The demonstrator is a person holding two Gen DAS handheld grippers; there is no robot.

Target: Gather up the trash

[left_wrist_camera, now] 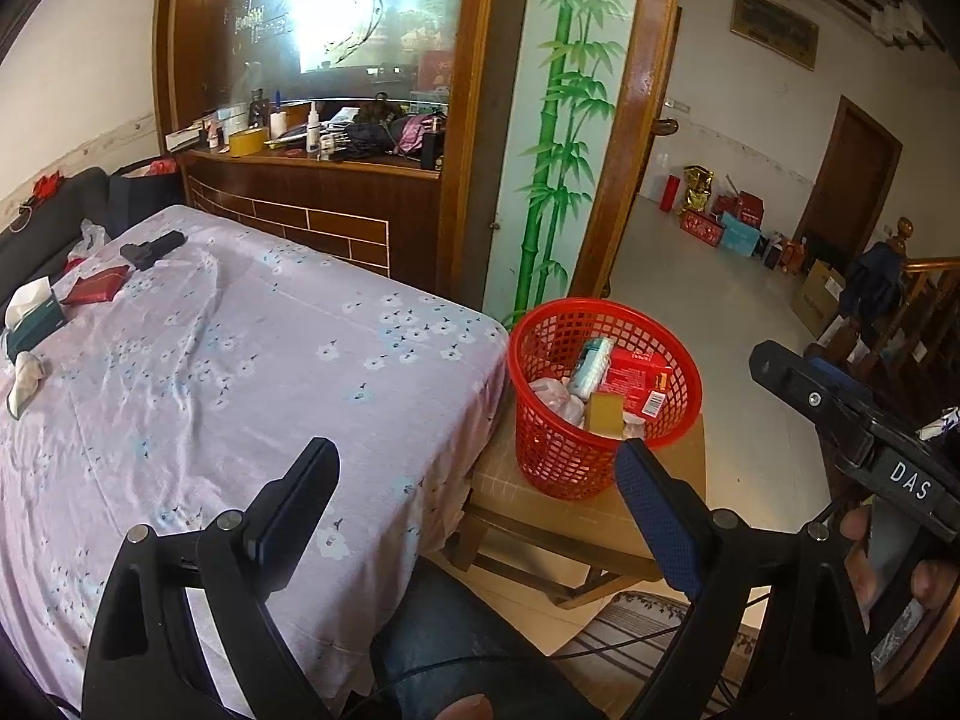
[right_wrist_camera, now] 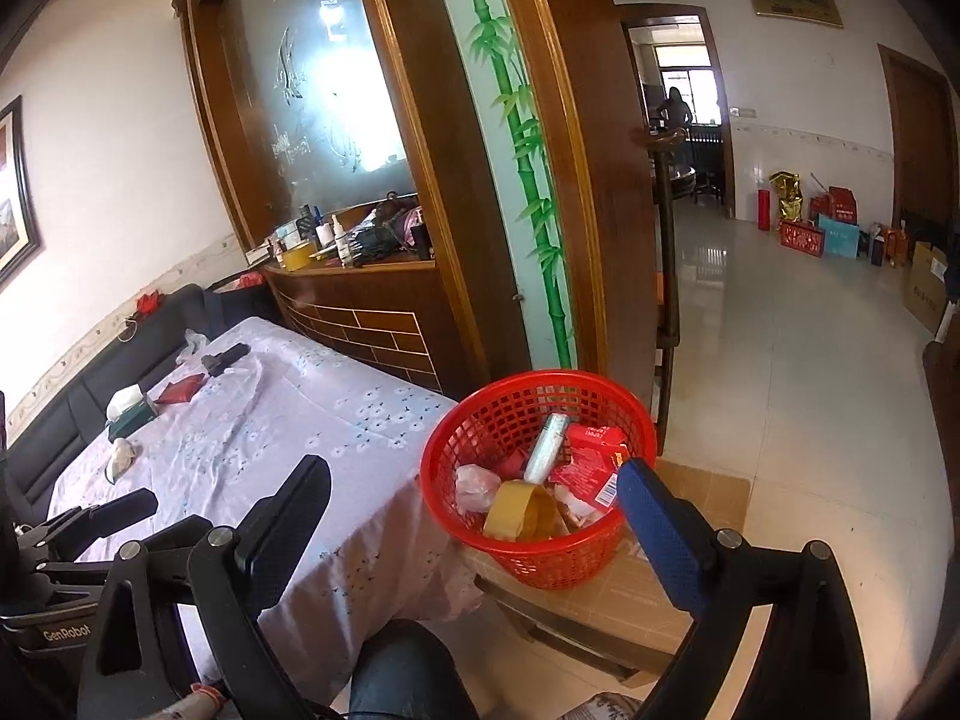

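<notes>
From the left wrist I hold my left tool (left_wrist_camera: 477, 480) wide and empty above the table (left_wrist_camera: 252, 348), while from the right wrist my right tool (right_wrist_camera: 474, 495), also wide, faces the red basket (right_wrist_camera: 534, 546) holding the collected trash.

Open tablecloth (left_wrist_camera: 252, 372) ahead; red basket (left_wrist_camera: 606, 396) crowds the table's right edge.

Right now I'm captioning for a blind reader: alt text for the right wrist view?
A red basket full of trash sits on a cardboard-topped stool beside a table under a lilac floral cloth, framed by the right gripper, jaws open and empty.
</notes>
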